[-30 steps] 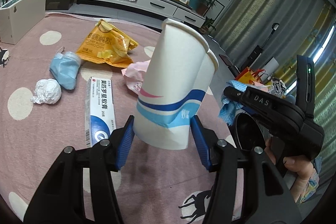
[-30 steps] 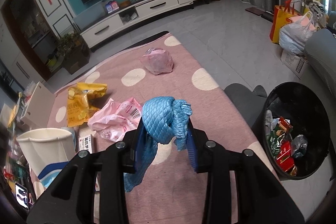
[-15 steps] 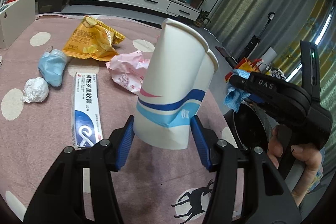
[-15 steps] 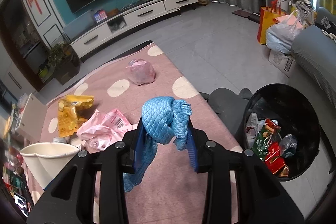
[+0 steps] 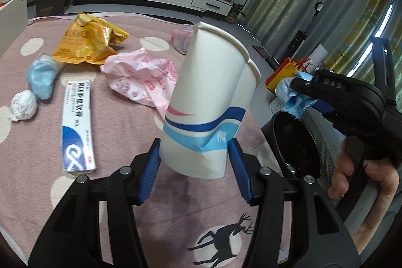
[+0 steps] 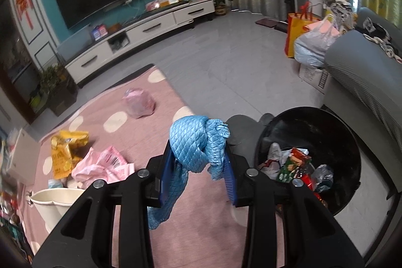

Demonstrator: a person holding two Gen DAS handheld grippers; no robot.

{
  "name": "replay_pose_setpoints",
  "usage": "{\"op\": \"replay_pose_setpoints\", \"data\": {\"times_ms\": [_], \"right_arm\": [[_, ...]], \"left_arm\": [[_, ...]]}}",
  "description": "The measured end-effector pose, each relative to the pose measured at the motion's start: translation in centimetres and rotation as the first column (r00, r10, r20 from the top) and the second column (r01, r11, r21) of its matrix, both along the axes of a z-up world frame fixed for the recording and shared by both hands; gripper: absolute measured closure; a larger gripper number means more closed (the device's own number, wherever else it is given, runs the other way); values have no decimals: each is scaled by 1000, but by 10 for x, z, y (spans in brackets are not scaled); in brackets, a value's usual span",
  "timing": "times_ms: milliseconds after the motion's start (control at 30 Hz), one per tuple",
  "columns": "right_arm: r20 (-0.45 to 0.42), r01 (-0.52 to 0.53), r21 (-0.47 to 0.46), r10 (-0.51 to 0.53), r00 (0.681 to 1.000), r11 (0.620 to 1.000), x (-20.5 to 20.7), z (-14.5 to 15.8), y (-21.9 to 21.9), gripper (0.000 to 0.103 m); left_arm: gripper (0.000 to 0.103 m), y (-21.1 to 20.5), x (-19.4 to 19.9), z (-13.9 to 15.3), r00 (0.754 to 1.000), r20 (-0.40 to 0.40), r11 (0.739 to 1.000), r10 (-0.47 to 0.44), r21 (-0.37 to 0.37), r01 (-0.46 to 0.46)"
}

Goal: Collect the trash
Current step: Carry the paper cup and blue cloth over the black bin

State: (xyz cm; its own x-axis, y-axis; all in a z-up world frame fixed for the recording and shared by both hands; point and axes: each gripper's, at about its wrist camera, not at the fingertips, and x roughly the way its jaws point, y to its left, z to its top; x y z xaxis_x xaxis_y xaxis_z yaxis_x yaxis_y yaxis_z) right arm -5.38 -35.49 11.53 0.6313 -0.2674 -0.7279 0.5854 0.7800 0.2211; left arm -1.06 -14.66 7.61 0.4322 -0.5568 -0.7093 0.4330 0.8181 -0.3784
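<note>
Here, two nested paper cups (image 5: 208, 102) clamped in the left gripper (image 5: 194, 165), one blue cloth (image 6: 198, 145) pinched in the right gripper (image 6: 198, 177), black bin (image 6: 334, 132) at three o'clock, rug (image 5: 120, 142) with one yellow bag (image 5: 88, 42), one pink wrapper (image 5: 140, 77), one box (image 5: 76, 122), one mask (image 5: 41, 75), one paper ball (image 5: 23, 104)

Black round plastic trash bin (image 5: 296, 142) half hidden behind right gripper (image 5: 305, 98) in left wrist view. Pink plastic bag (image 5: 140, 77) partly behind white paper cups (image 5: 208, 102). Small print on white-blue cardboard ointment box (image 5: 76, 124) unreadable. Right-view left edge blurred.
</note>
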Motion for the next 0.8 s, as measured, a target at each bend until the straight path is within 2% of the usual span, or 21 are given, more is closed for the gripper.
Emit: {"op": "replay_pose_setpoints", "data": {"times_ms": [333, 467, 633, 800], "right_arm": [[11, 171, 54, -172, 985, 984, -42, -3, -60, 67], [9, 234, 76, -235, 972, 969, -61, -6, -80, 67], [11, 313, 120, -317, 948, 942, -84, -14, -105, 67], [-29, 392, 154, -392, 919, 907, -103, -30, -130, 66]], "left_arm": [[48, -70, 6, 3, 997, 5, 996, -75, -41, 75], [48, -107, 5, -1, 993, 2, 993, -118, -28, 118], [48, -154, -2, -4, 981, -5, 981, -192, -11, 192], [48, -193, -13, -11, 963, -23, 963, -269, -15, 269]]}}
